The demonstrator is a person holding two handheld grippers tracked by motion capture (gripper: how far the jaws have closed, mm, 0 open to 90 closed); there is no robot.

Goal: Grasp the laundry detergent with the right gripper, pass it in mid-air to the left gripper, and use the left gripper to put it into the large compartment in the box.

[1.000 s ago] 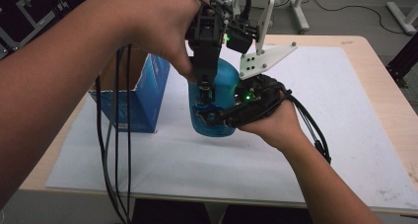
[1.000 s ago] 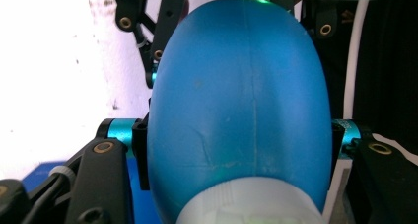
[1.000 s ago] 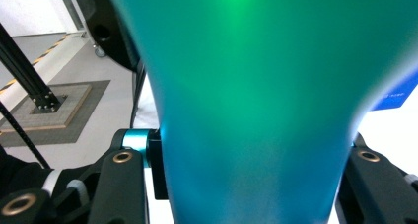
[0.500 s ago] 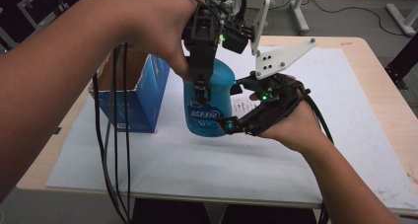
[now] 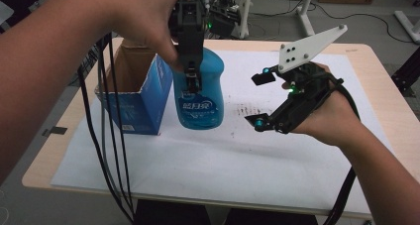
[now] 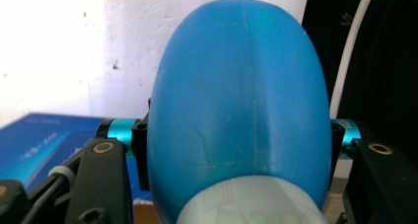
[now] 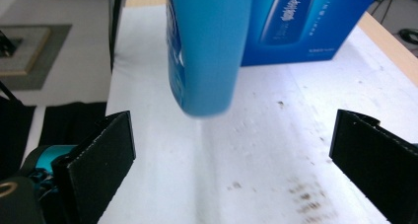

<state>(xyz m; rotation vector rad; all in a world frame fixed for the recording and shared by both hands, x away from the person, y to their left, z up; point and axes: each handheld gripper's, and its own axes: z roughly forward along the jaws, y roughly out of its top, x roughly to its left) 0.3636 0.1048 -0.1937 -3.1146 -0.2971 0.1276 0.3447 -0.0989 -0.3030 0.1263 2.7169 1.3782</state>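
A blue bottle (image 5: pixel 200 96) with a label hangs upright just above the white sheet, next to an open blue box (image 5: pixel 138 101). My left gripper (image 5: pixel 190 81) comes down from above and is shut on the bottle's upper part. In the left gripper view the bottle (image 6: pixel 241 100) sits between the two pads of my left gripper (image 6: pixel 239 135). My right gripper (image 5: pixel 260 100) stands apart to the right of the bottle. Its jaws have just been opening, with nothing between them. In the right gripper view the bottle (image 7: pixel 207 46) hangs ahead of the wide-spread right gripper (image 7: pixel 231 150).
A white sheet (image 5: pixel 223 155) with dark smudges covers the wooden table (image 5: pixel 381 86). The blue box (image 7: pixel 305 21) stands behind the bottle, and its printed face (image 6: pixel 44 145) lies below the left gripper. Cables trail from the left hand down over the table's front left edge.
My right gripper has let go of the bottle, opened wide and drawn back to the right. The left gripper has raised the bottle a little and holds it upright.
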